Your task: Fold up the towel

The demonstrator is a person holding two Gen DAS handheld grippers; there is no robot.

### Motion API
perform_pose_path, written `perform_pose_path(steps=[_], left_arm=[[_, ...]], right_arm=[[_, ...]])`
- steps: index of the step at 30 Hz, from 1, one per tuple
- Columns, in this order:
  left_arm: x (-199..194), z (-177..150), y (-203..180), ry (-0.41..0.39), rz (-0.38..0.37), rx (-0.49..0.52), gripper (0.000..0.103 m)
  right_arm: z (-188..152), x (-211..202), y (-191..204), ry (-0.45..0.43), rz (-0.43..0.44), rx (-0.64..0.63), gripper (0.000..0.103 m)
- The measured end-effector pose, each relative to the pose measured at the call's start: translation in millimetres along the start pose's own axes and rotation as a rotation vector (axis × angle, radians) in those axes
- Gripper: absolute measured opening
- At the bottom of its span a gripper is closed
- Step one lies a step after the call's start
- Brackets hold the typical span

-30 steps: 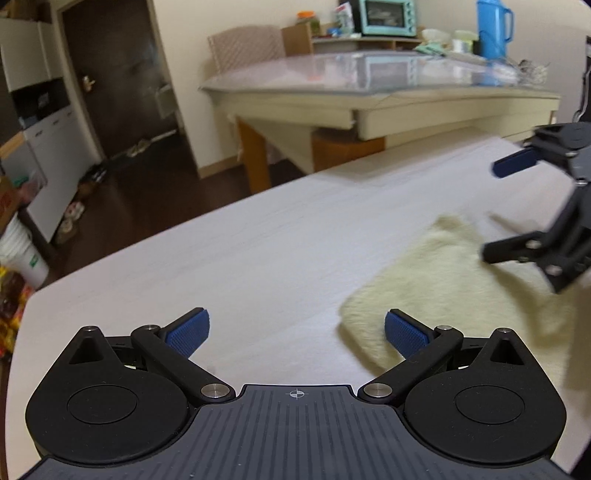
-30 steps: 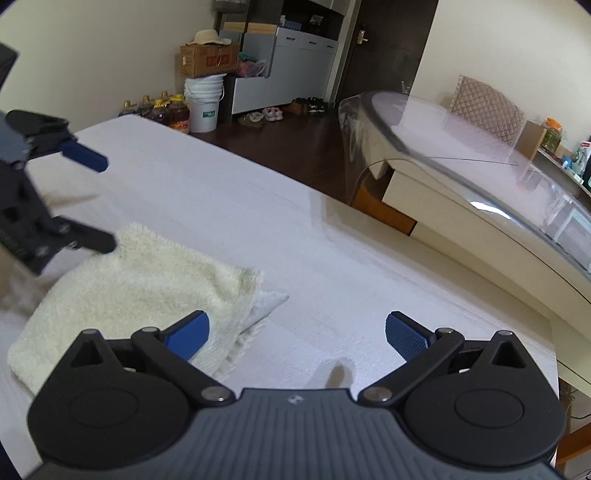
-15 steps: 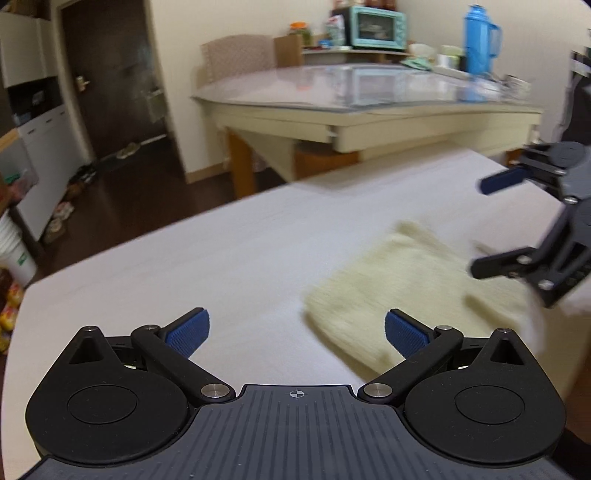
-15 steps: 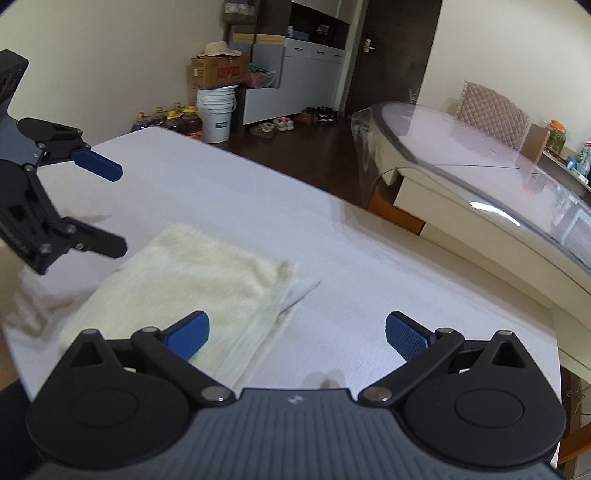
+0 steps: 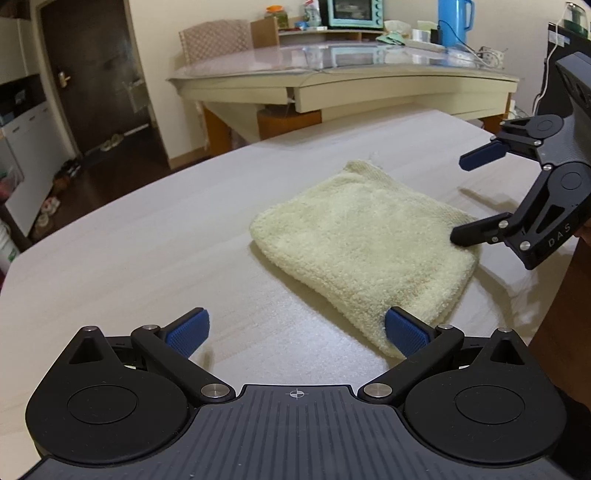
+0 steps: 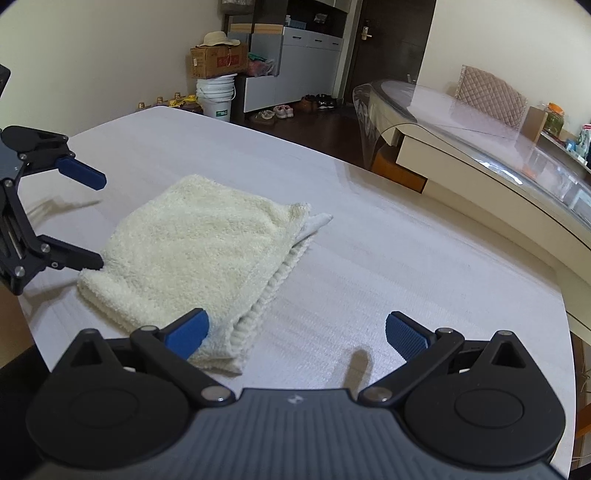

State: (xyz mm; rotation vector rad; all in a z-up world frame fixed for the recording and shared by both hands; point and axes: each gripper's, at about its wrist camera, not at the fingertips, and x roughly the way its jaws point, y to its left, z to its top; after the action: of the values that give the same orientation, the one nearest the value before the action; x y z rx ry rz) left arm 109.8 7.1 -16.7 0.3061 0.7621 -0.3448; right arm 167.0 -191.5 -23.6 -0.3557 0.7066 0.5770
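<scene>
A cream terry towel (image 5: 365, 243) lies folded into a thick rectangle on the white table (image 5: 129, 258). In the right wrist view the same towel (image 6: 199, 251) shows layered edges along its right side, with one corner poking out. My left gripper (image 5: 295, 328) is open at the towel's near corner, its right pad beside the cloth, holding nothing. It appears again as the left gripper (image 6: 98, 221) at the towel's left edge. My right gripper (image 6: 295, 330) is open at the towel's near end; seen from the left wrist, the right gripper (image 5: 463, 201) has its lower finger touching the towel's edge.
A glass-topped table (image 5: 351, 70) stands behind with a blue jug (image 5: 452, 22), a small oven (image 5: 354, 13) and a quilted chair (image 5: 214, 40). White buckets (image 6: 218, 94), a cardboard box and shoes sit on the dark floor. The white table's edges curve close around the towel.
Both grippers have drawn back from the towel, staying open. The towel now sits more centred and sharper in both views, folded flat and lying still.
</scene>
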Motion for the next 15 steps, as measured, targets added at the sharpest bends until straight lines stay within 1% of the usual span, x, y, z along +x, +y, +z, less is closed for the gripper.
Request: perform_pose_path(steps=[4, 6, 7, 8, 9, 11, 13, 15], left_arm=[[-1, 0, 7, 0.012, 0.007, -0.005, 0.103], [-11, 2, 10, 0.000, 0.039, -0.026, 0.103], [-18, 3, 11, -0.018, 0.016, -0.036, 0.103], [-25, 3, 10, -0.030, -0.019, -0.044, 0.103], [-28, 2, 7, -0.034, -0.038, -0.042, 0.103], [-32, -2, -9, -0.027, -0.048, 0.019, 0.103], [-26, -6, -19, -0.016, -0.041, 0.048, 0.103], [-15, -9, -22, 0.001, -0.026, 0.040, 0.103]], right_arm=[[-4, -8, 15, -0.010, -0.063, 0.015, 0.103], [-6, -12, 22, -0.028, -0.102, 0.024, 0.103], [-7, -16, 25, -0.043, -0.117, 0.030, 0.103], [-8, -19, 24, -0.050, -0.116, 0.042, 0.103], [-10, -24, 23, -0.057, -0.108, 0.064, 0.103], [-12, -29, 19, -0.065, -0.106, 0.088, 0.103], [-15, -34, 16, -0.075, -0.102, 0.116, 0.103], [-18, -37, 14, -0.078, -0.100, 0.134, 0.103]])
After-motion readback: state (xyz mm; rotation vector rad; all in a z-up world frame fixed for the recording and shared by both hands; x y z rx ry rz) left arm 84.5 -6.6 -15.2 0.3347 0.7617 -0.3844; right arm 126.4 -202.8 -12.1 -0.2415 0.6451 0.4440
